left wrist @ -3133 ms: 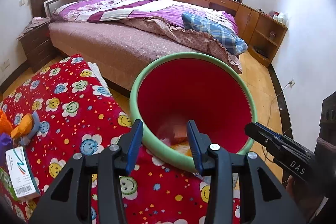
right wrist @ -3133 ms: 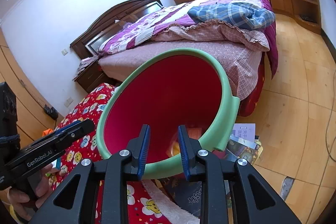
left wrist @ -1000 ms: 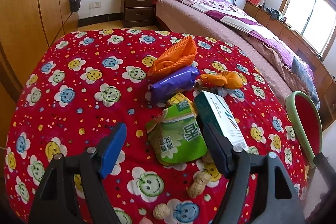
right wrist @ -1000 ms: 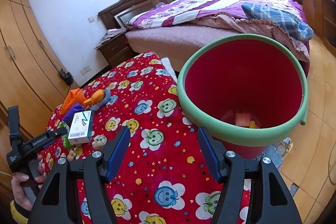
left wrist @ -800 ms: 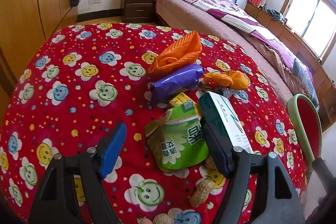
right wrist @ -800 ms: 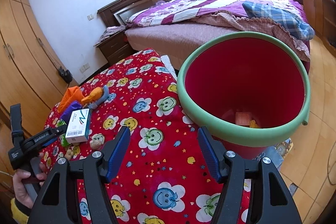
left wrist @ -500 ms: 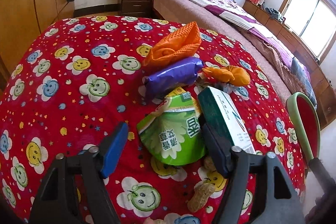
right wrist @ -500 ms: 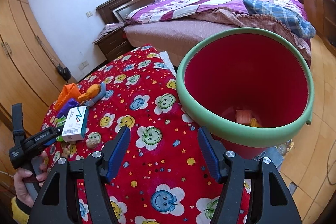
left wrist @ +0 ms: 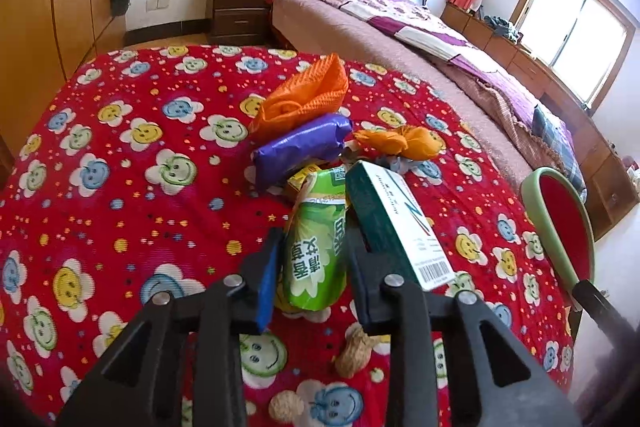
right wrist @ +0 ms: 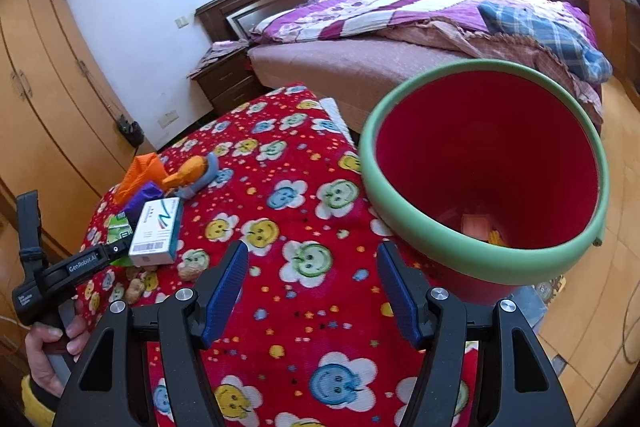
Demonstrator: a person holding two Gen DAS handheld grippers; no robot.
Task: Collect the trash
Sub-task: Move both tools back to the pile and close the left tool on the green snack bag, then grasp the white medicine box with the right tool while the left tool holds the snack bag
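1. Nearest the left wrist camera, the left gripper has just been closing, and its jaws now squeeze the green snack bag from both sides on the red smiley-face tablecloth. The bag looks pinched but not yet lifted.

2. Just right of the green snack bag, touching it, lies the green-and-white carton. Peanut shells are scattered on the cloth on the near side of the bag.

3. Beyond the green snack bag lie a purple packet, an orange mesh wrapper and an orange crumpled wrapper, none of them collected.

4. The right gripper hangs with its jaws wide apart and nothing between them, over bare cloth between the green snack bag and the bin.

5. Well to the right of the green snack bag, off the table's far edge, stands the red bin with its green rim. A few scraps already lie at its bottom.

6. Judged from this, the job is in its early part: a little trash is binned, one piece is in hand, and most of the pile, shells included, is left.
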